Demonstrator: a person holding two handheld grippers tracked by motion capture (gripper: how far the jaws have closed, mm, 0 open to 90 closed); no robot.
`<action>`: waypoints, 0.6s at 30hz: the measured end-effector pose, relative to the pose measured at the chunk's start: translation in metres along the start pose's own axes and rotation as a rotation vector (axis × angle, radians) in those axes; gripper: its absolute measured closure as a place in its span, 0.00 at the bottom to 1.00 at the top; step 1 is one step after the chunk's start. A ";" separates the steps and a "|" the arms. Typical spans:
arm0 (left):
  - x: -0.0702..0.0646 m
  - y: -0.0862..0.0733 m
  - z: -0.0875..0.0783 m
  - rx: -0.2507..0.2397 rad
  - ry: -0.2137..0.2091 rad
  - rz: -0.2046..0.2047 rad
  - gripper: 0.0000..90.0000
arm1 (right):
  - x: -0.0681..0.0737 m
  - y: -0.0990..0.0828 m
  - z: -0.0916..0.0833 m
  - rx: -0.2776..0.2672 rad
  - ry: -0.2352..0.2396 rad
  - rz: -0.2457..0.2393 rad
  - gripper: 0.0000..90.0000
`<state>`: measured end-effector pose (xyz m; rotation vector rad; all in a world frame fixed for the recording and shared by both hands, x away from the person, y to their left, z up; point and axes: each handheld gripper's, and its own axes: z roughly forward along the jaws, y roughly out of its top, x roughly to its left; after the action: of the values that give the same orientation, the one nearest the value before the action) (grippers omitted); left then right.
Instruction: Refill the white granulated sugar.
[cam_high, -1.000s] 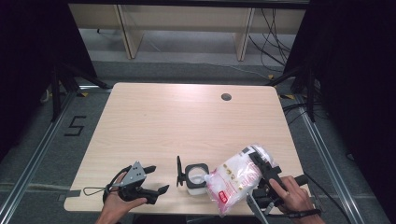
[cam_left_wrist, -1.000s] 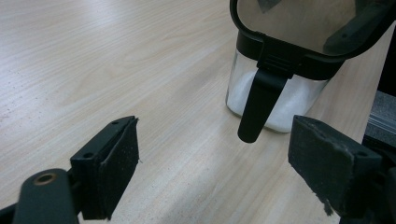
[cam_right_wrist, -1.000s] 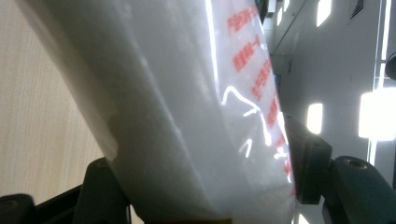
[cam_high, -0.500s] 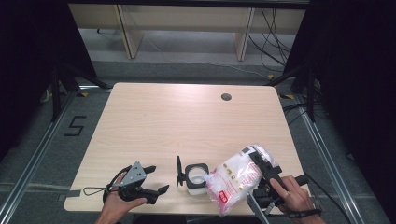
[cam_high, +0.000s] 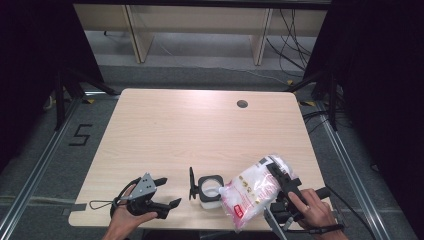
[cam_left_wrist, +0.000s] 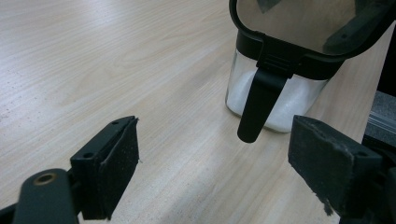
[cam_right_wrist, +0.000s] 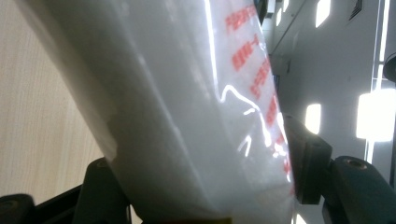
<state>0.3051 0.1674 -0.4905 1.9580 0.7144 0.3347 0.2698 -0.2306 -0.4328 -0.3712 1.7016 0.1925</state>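
Nothing has moved since the earlier frames: both hands, the bag and the jar sit where they were.

Right gripper (cam_high: 278, 176) is clamped on a clear plastic bag (cam_high: 252, 189) of white granules with red print. In the right gripper view both jaws press the bag's (cam_right_wrist: 187, 102) sides, so it's a wide grip on the bag, not idle open jaws. High view puts the bag tilted at the near right of the table (cam_high: 200, 130), its lower end pointing down-left toward the jar, upper end up by my right hand (cam_high: 312, 212).

Jar (cam_high: 209, 189) stands upright near the table's near edge, just left of the bag. Glass body, black collar, white granules already in the bottom; hinged lid (cam_high: 191, 182) flipped open and standing on edge at its left side. From the left gripper view the jar (cam_left_wrist: 275, 88) is ahead and to the right of the jaws, its lid flap hanging down the front. Can't tell whether the bag's mouth touches the jar's rim.

Left gripper (cam_high: 167, 192) is open, nothing between the pads (cam_left_wrist: 123, 163), bare wood under them. It rests at the near left, well left of the jar, jaws pointing right toward it, held in my left hand (cam_high: 127, 215).
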 end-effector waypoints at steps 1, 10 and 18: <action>-0.001 0.000 0.000 -0.005 0.004 -0.014 0.18 | 0.000 0.000 0.000 0.000 0.000 0.000 0.45; 0.000 0.000 0.000 0.000 0.000 -0.001 0.18 | -0.001 0.000 -0.001 0.002 -0.008 -0.004 0.45; 0.000 0.000 0.000 0.003 0.004 -0.004 0.18 | -0.001 0.000 0.000 -0.005 -0.007 0.001 0.45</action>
<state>0.3053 0.1678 -0.4903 1.9586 0.7221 0.3356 0.2696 -0.2308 -0.4321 -0.3726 1.6950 0.1982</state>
